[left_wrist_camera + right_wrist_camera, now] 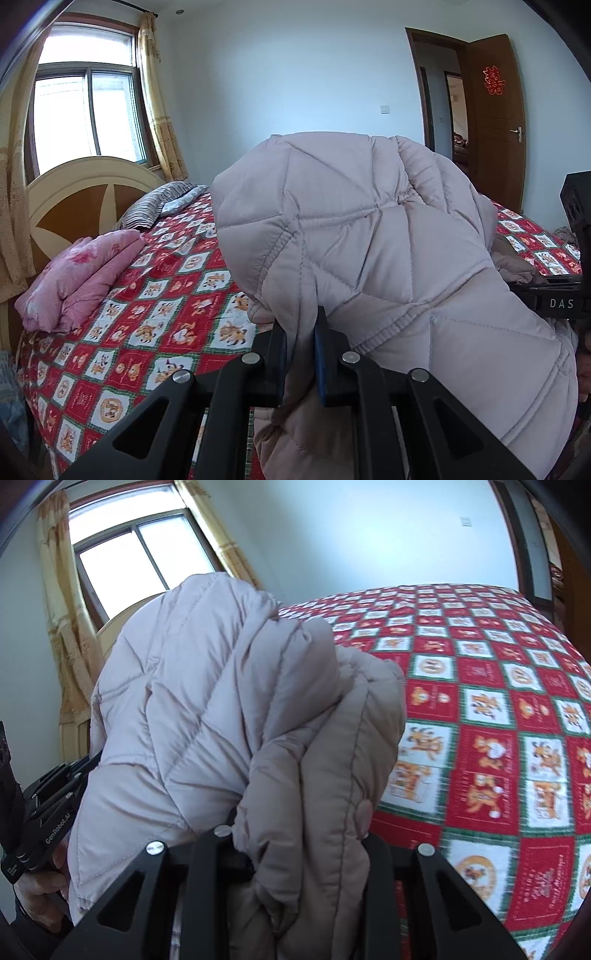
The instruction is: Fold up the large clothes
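Note:
A large pale pink-grey quilted puffer coat (369, 236) is held up above the bed, bunched and draped over both grippers. My left gripper (301, 350) is shut on a fold of the coat near its hem, with the fabric pinched between the blue pads. In the right wrist view the coat (207, 686) hangs over my right gripper (303, 845), whose fingers are hidden under a thick fold that passes between them. The right gripper also shows at the right edge of the left wrist view (554, 295), and the left gripper shows at the left of the right wrist view (48, 812).
The bed carries a red, white and green checked cover (155, 317) (498, 738). A folded pink quilt (77, 277) and striped pillows (155, 203) lie by the headboard (74, 199). A window with curtains (81, 110) is behind it. An open brown door (495, 118) stands at the right.

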Demonstrator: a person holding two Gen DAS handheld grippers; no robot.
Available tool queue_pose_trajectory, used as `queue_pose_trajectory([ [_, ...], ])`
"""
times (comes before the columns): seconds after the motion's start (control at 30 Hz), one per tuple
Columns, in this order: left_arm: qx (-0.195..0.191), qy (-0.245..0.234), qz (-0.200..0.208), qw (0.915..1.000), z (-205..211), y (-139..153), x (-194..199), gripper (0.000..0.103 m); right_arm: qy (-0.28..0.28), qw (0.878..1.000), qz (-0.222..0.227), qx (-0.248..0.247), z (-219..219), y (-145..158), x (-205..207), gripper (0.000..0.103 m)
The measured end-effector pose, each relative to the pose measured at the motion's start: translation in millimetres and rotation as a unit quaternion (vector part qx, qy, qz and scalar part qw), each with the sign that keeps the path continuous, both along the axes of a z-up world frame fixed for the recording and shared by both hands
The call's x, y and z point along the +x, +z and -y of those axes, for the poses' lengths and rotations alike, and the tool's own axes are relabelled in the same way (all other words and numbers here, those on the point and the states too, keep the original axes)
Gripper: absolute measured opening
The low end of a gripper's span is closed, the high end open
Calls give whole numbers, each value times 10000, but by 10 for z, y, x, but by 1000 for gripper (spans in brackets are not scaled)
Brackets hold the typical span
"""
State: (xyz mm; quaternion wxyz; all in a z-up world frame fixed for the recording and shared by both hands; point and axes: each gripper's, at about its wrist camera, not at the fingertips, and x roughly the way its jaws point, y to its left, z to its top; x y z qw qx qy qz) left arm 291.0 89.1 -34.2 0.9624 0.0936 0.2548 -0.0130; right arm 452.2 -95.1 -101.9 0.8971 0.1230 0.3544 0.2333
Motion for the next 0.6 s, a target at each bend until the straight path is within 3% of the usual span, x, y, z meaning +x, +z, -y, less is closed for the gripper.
queue_pose_trajectory([
  [0.27, 36, 441, -118, 9990, -545, -104, -38, 12, 502, 9987, 1, -71, -554, 25, 133, 29],
  [0.6, 34, 703, -424, 9966, -938, -350, -47, 11, 807, 9964, -177, -182, -947, -100, 186, 29],
])
